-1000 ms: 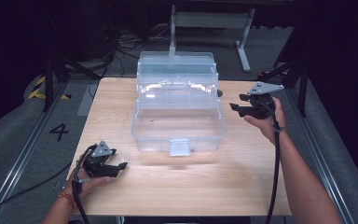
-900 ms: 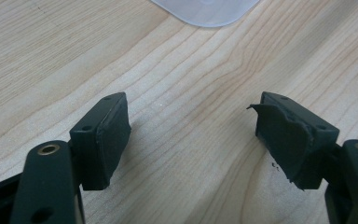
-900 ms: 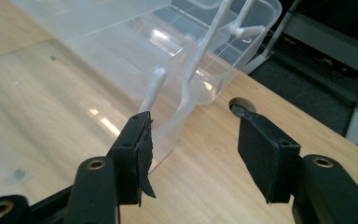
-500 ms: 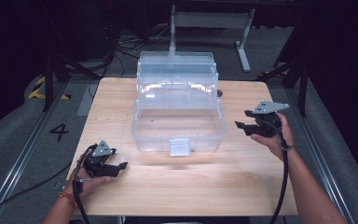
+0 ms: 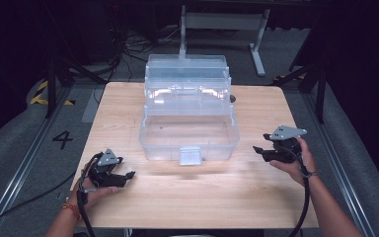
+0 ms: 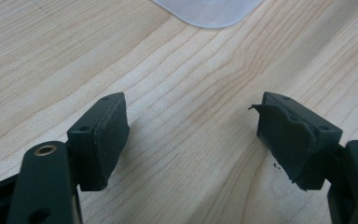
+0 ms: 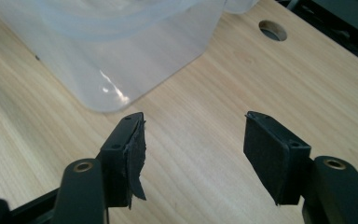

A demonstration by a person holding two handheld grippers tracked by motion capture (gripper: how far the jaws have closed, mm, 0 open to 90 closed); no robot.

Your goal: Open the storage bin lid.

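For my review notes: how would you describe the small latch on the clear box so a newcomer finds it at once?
Start at the wooden table, then the clear plastic box at its middle, lid open. The latch is a small frosted flap at the middle of the near wall, facing the person; it is the one cloudy patch on otherwise see-through plastic.

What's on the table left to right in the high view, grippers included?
left gripper → clear plastic box with its front latch → right gripper. Both sit on the wooden table, jaws apart and empty.
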